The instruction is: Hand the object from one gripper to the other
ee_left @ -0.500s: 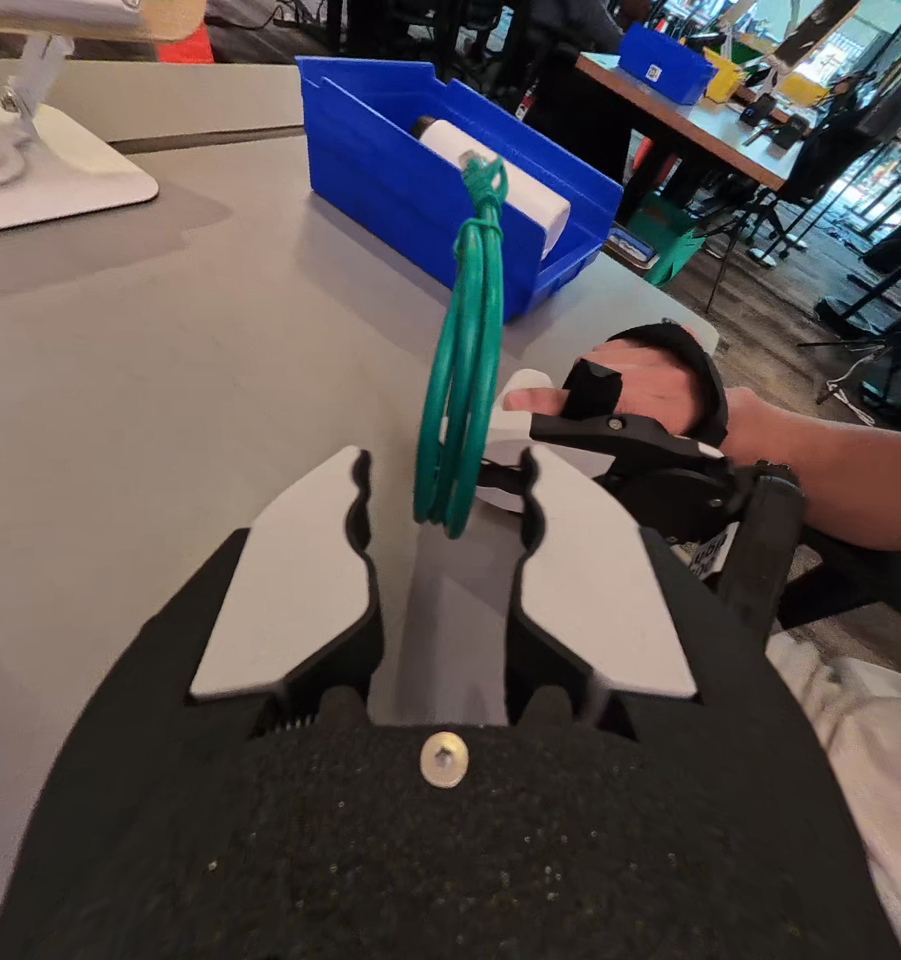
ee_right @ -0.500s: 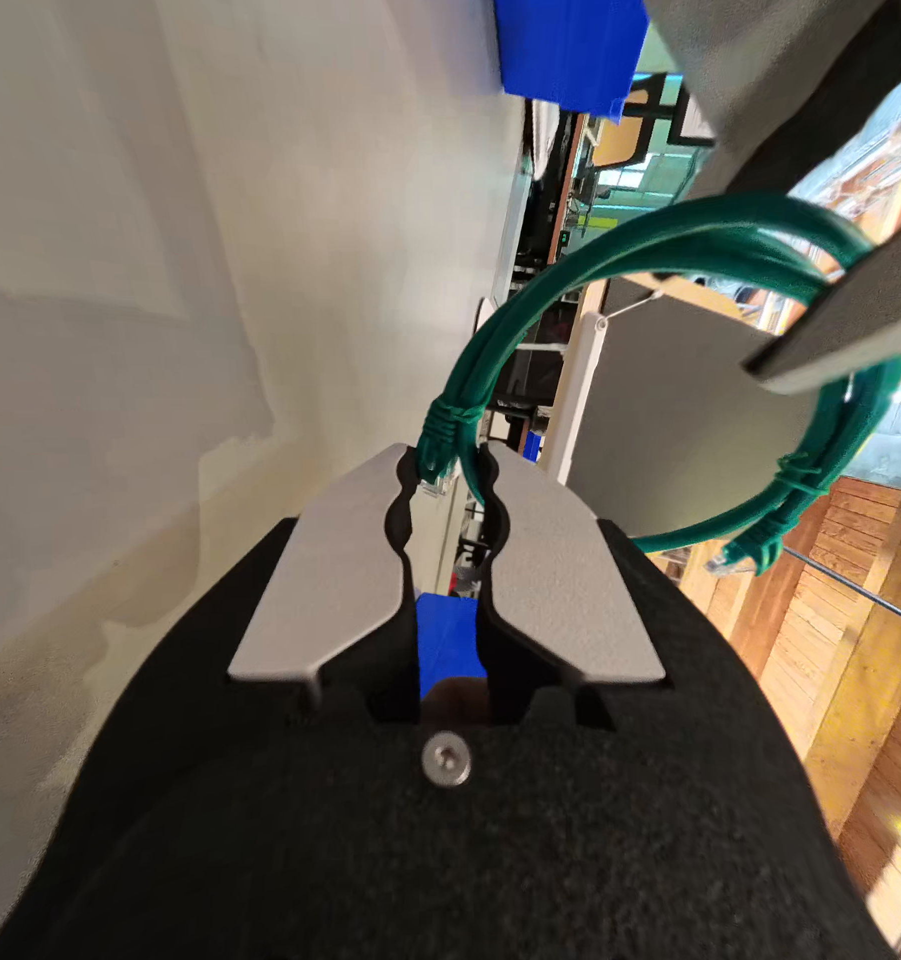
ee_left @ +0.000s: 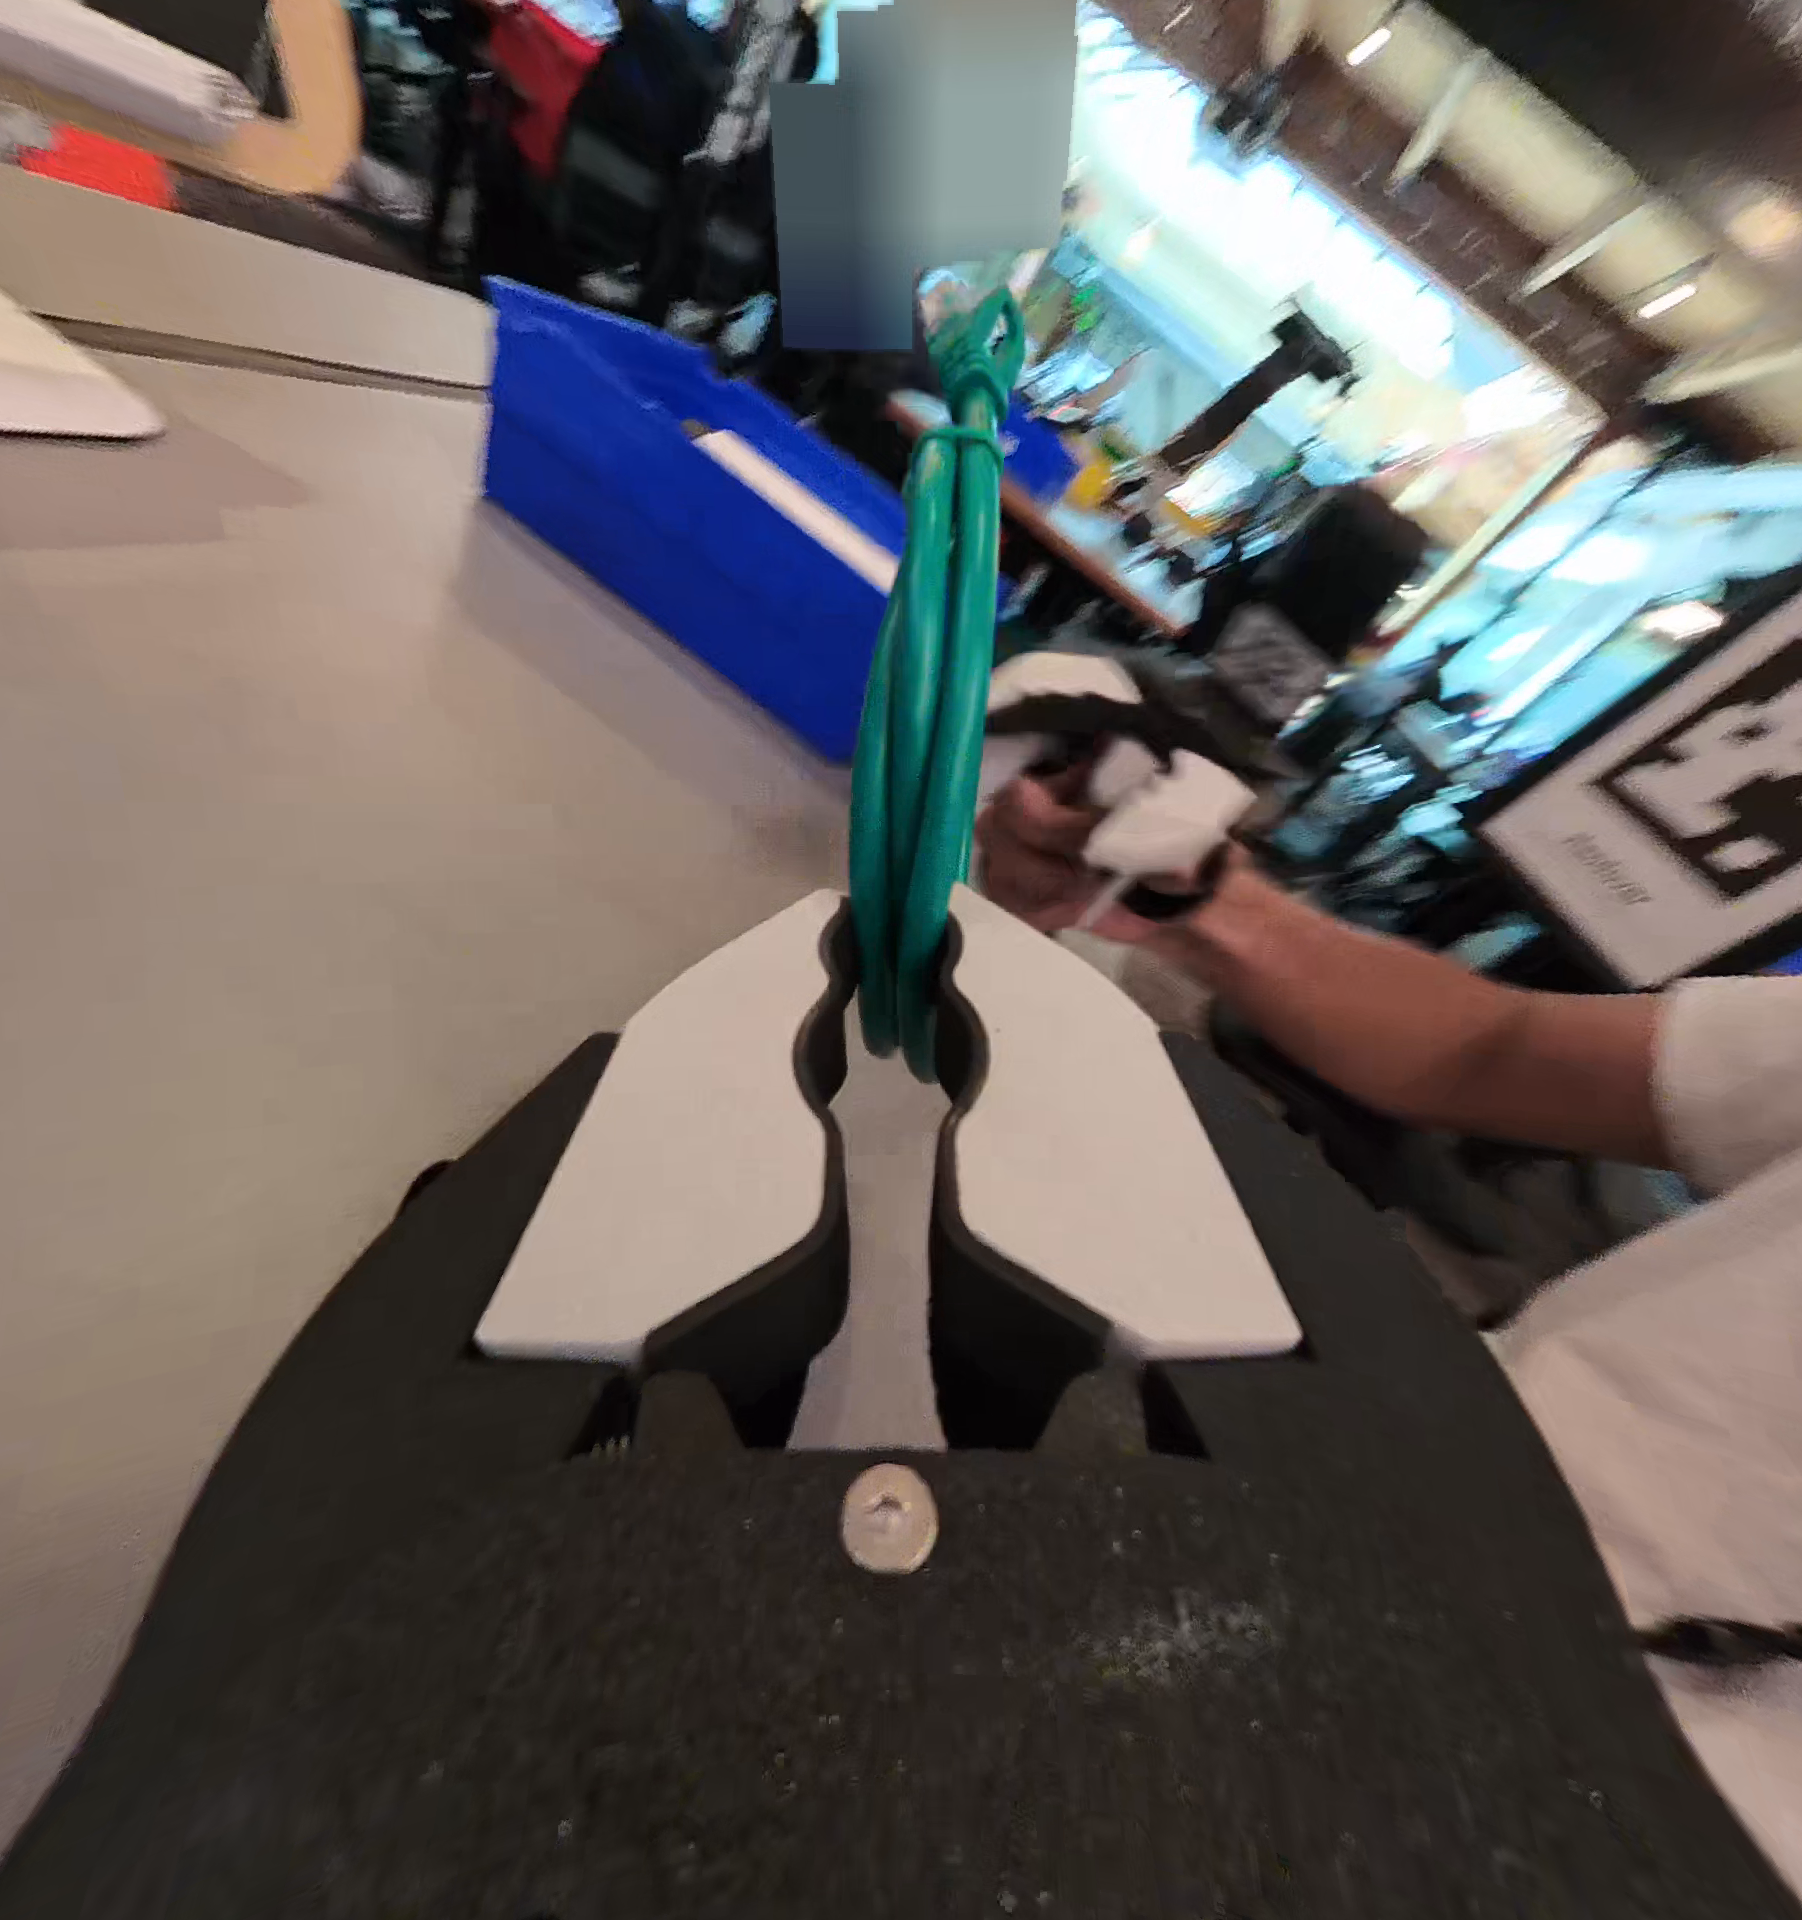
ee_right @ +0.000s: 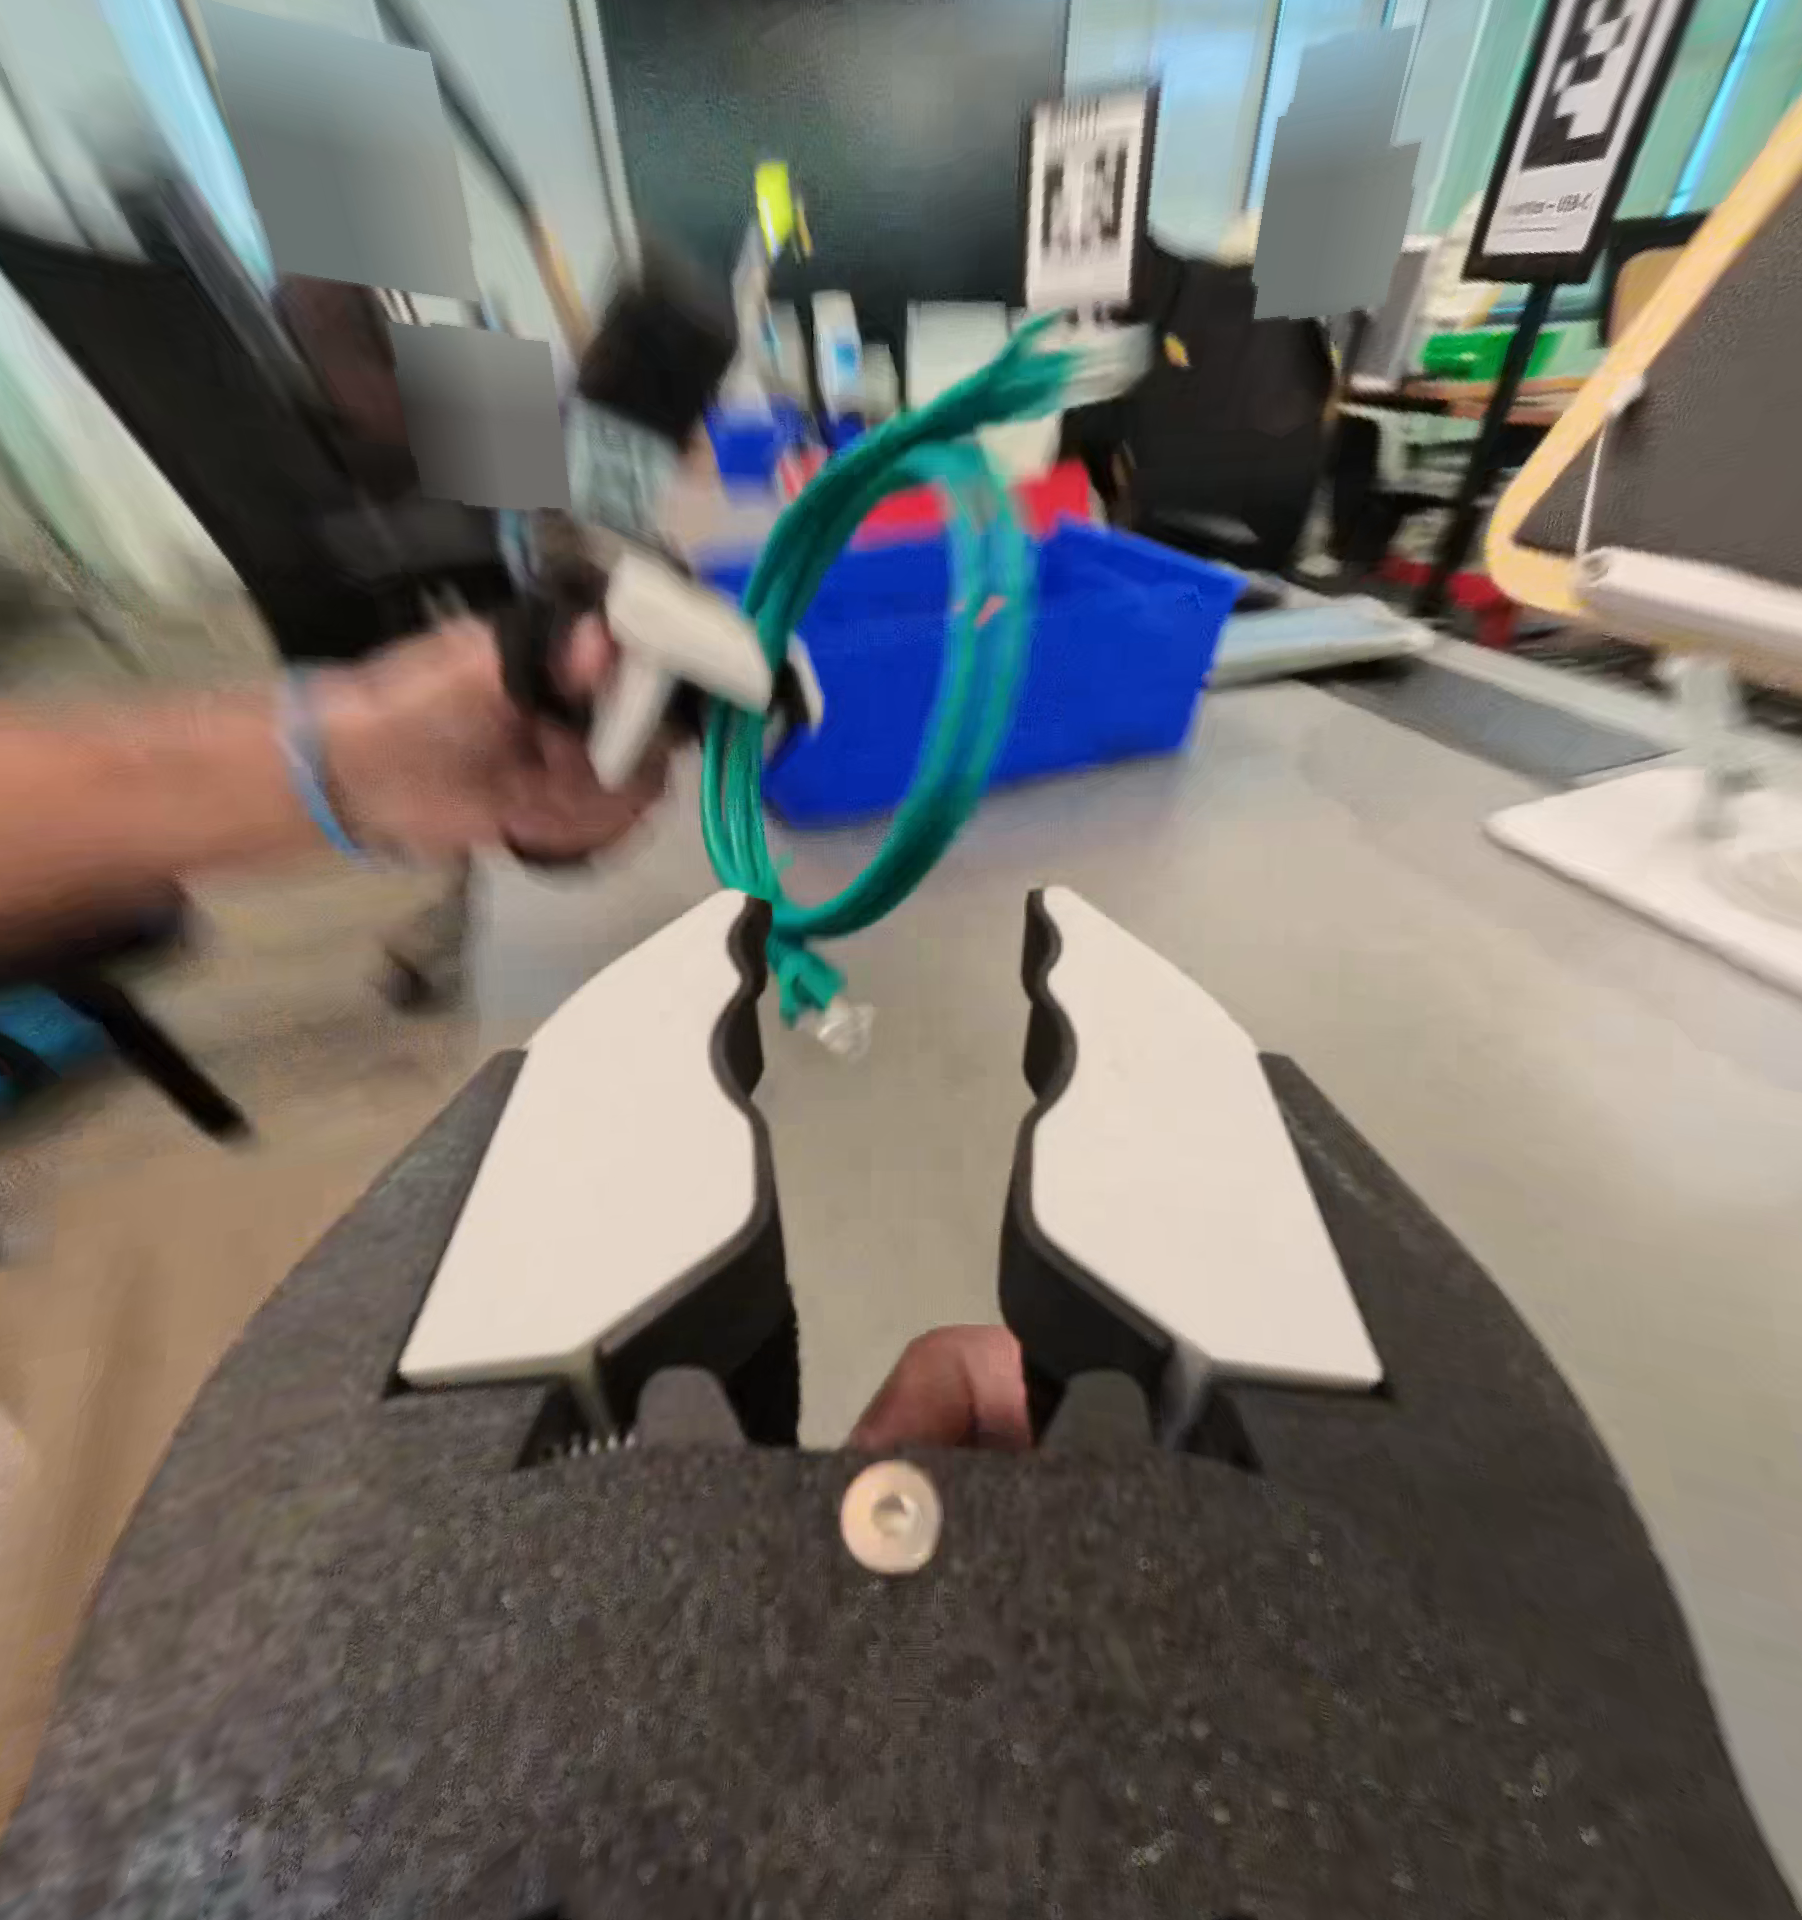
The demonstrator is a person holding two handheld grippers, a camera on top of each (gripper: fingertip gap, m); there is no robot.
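Since the earlier frame, we find the coiled green network cable (ee_left: 923, 727) transferred: our left gripper (ee_left: 897, 997) now clamps its lower loop, and our right gripper (ee_right: 886, 966) has let go, fingers spread wide, a connector end dangling between its tips.

Around you: a grey table (ee_left: 253, 831) with a blue bin (ee_left: 668, 520) on it; a white stand base (ee_right: 1655, 883) at the table's edge; a wood-edged dark panel (ee_right: 1707, 364); black-and-white marker boards on stands (ee_right: 1572, 125); bright windows (ee_left: 1292, 343) beyond a cluttered work table (ee_left: 1084, 551); pale floor (ee_right: 201, 1195).
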